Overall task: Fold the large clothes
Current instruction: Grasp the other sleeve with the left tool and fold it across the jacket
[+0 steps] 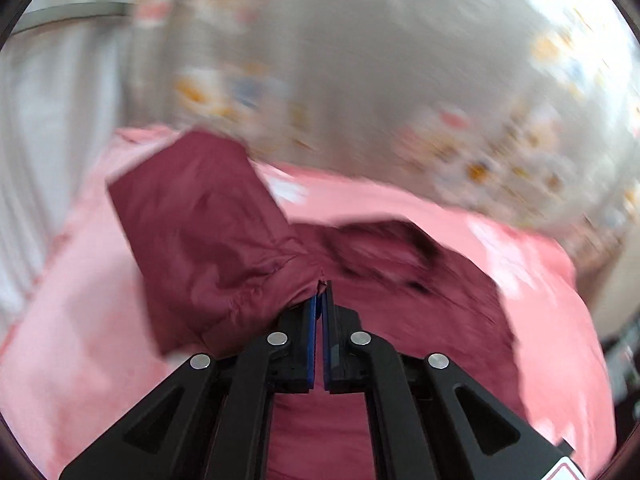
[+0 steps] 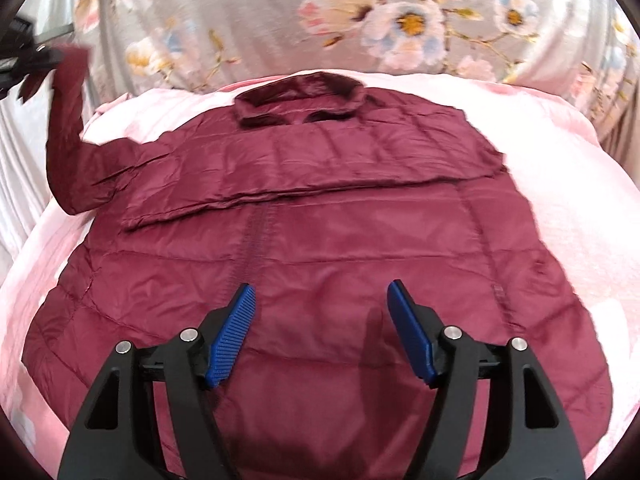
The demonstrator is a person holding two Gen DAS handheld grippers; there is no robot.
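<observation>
Lay spread on the pink blanket [image 2: 560, 184] — maroon jacket [image 2: 320, 240], one sleeve already folded across. Best carried flat over the chest: other sleeve [image 2: 68, 132], pinched in the clenched left gripper [image 1: 322, 284]. Hovered released, empty — right gripper [image 2: 320, 292].

pink blanket [image 2: 560, 208], grey floral sheet [image 2: 248, 12]

Motion blur smears the flowered cloth [image 1: 400, 80] and the jacket's collar [image 1: 384, 252].
</observation>
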